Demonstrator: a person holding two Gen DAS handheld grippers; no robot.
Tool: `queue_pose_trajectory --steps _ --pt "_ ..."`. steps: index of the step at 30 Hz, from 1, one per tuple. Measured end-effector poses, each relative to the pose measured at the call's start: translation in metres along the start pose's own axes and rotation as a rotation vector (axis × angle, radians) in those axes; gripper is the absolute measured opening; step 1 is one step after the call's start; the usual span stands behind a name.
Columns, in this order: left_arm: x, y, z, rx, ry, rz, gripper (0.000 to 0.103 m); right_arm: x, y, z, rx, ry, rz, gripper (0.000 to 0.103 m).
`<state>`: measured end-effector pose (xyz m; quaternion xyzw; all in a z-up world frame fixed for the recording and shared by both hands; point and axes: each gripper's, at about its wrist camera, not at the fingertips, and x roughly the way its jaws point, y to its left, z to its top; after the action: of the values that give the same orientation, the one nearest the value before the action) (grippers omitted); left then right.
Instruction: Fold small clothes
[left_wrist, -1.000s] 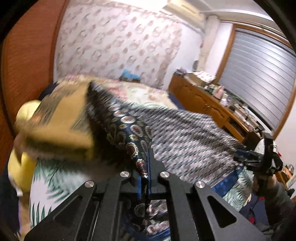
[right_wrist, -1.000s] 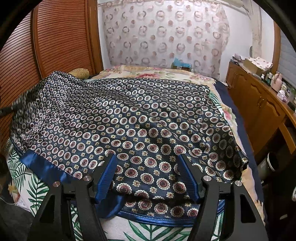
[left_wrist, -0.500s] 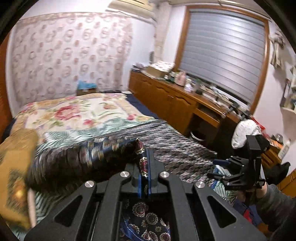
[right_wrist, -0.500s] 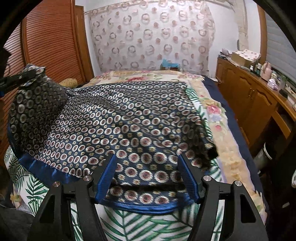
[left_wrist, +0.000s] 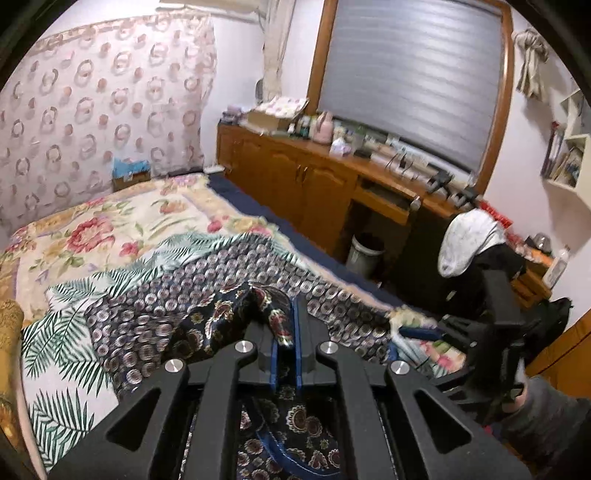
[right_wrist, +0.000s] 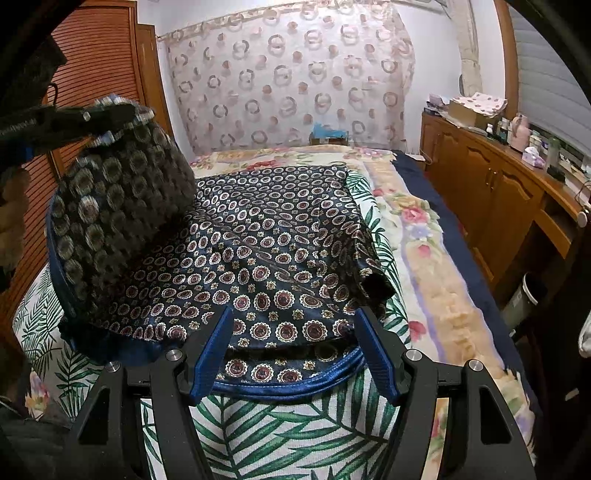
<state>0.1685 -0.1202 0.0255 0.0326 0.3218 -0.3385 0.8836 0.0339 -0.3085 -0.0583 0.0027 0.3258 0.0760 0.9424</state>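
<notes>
On the bed (right_wrist: 436, 280), over a palm-leaf sheet (right_wrist: 280, 424), I have one garment (right_wrist: 258, 251) to deal with: dark navy cloth printed with small medallions and edged in bright blue. Most of it lies flat on the sheet. Its left side is lifted clear of the bed and curls over towards the middle.

I count two grippers. My left gripper (left_wrist: 286, 332) has its two blue-lined fingers pressed together on a bunched corner of the garment, and the cloth hangs down between the arms below. In the right wrist view that same gripper (right_wrist: 92, 116) shows at upper left, holding the raised flap.

My right gripper (right_wrist: 293, 354) sits low at the near hem, its two blue fingers (right_wrist: 210, 354) spread wide with nothing between them, one on each side of the blue edging.

Along the right wall runs one wooden cabinet (left_wrist: 310, 177), cluttered on top, with one bin (left_wrist: 365, 251) on the floor beside it.
</notes>
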Motion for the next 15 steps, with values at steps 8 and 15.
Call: queue_pose_trajectory --steps 8,15 --pt "-0.001 0.006 -0.011 -0.022 0.024 0.015 0.052 0.003 -0.007 0.003 0.014 0.007 -0.006 0.070" --pt "-0.010 0.042 -0.049 -0.042 0.070 0.089 0.072 0.004 -0.009 0.010 0.001 0.001 -0.007 0.070"
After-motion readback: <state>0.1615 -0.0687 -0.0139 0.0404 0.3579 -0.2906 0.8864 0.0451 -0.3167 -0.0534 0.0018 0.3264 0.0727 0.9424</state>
